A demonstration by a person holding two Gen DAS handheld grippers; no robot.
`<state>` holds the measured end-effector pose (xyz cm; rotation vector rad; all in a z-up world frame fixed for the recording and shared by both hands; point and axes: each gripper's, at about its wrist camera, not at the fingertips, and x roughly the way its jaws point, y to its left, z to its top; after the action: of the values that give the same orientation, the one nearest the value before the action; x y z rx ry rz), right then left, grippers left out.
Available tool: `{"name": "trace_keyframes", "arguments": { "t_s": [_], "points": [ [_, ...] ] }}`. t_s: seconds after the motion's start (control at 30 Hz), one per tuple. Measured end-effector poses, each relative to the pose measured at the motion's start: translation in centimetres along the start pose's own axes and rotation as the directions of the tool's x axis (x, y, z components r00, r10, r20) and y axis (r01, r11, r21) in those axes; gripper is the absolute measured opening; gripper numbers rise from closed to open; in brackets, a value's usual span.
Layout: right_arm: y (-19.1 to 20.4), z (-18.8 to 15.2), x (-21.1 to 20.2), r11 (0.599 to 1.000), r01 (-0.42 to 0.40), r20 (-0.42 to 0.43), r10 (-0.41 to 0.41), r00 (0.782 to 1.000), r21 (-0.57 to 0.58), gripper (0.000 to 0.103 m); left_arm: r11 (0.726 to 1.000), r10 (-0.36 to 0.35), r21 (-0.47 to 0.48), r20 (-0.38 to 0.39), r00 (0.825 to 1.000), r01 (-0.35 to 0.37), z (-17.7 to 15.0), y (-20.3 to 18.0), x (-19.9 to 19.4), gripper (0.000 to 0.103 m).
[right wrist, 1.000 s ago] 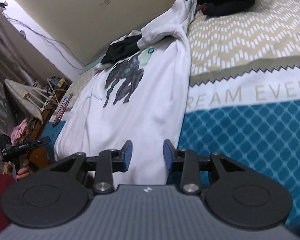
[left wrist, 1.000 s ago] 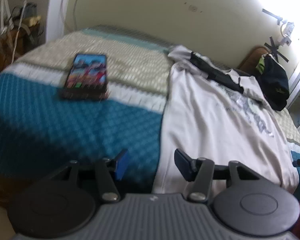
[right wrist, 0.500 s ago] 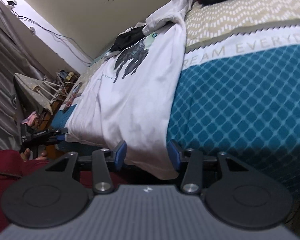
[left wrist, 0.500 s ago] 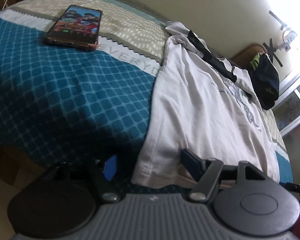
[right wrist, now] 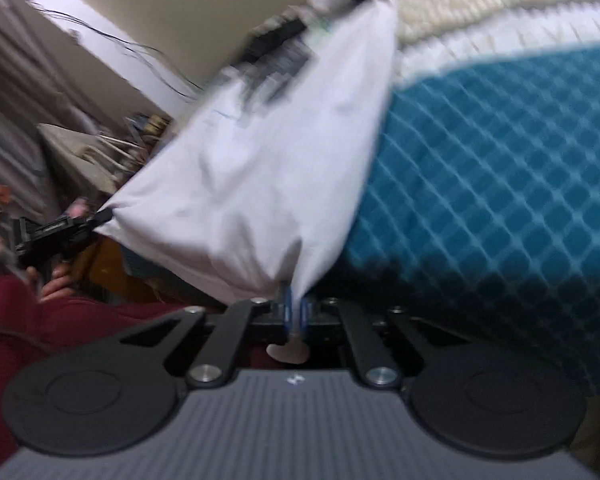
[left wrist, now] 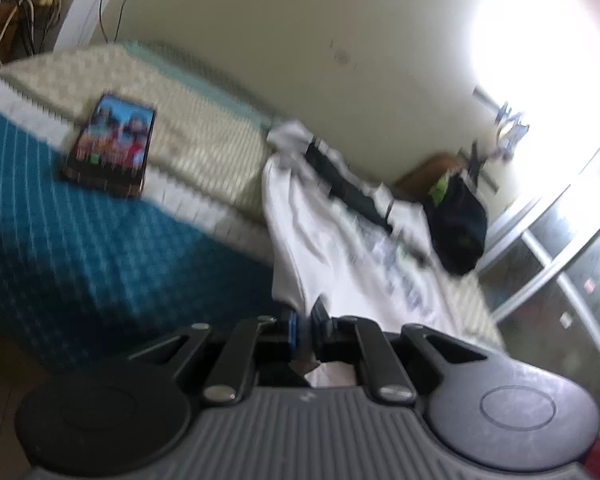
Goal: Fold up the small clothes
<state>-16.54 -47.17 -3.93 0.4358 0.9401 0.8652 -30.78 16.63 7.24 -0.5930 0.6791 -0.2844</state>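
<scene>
A white T-shirt [left wrist: 332, 248] with a dark print and black collar lies on the bed. My left gripper [left wrist: 306, 328] is shut on its bottom hem corner, lifted off the bed edge. In the right wrist view the shirt [right wrist: 260, 168] hangs taut between both grippers. My right gripper [right wrist: 296, 312] is shut on the other hem corner. The left gripper [right wrist: 60, 232] shows at the far left there, pinching its corner. Both views are blurred.
A phone [left wrist: 110, 148] with a lit screen lies on the blue and beige bedspread [left wrist: 80, 248] left of the shirt. A black bag [left wrist: 458, 224] sits at the far end by the wall. A window frame [left wrist: 560, 264] stands to the right.
Both grippers have shut on the shirt's hem corners and lifted them off the bed edge. The hem now hangs stretched between them.
</scene>
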Motion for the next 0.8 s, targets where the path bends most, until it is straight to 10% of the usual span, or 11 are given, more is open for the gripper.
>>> {"name": "trace_keyframes", "arguments": {
  "t_s": [0.33,0.53,0.6,0.8],
  "points": [
    [-0.3,8.2,-3.7,0.996,-0.079,0.295,0.066,0.953,0.033,0.006,0.998,-0.023,-0.056,0.072,0.997,0.027,7.4,-2.3,3.4,0.007],
    [-3.0,18.5,0.8,0.981,0.052,0.398,-0.123,0.909,0.185,0.009,0.993,0.102,-0.072,0.075,0.992,-0.096,15.0,-3.2,12.9,0.017],
    [-4.6,20.8,2.5,0.952,0.185,0.389,-0.270,0.881,0.244,0.052,0.971,0.230,-0.084,0.051,0.972,-0.225,16.0,-3.0,16.2,0.034],
    [-5.4,18.5,0.5,0.953,0.217,0.378,-0.284,0.881,0.210,0.061,0.964,0.263,-0.024,-0.007,0.965,-0.263,13.5,-0.8,15.7,0.055]
  ]
}}
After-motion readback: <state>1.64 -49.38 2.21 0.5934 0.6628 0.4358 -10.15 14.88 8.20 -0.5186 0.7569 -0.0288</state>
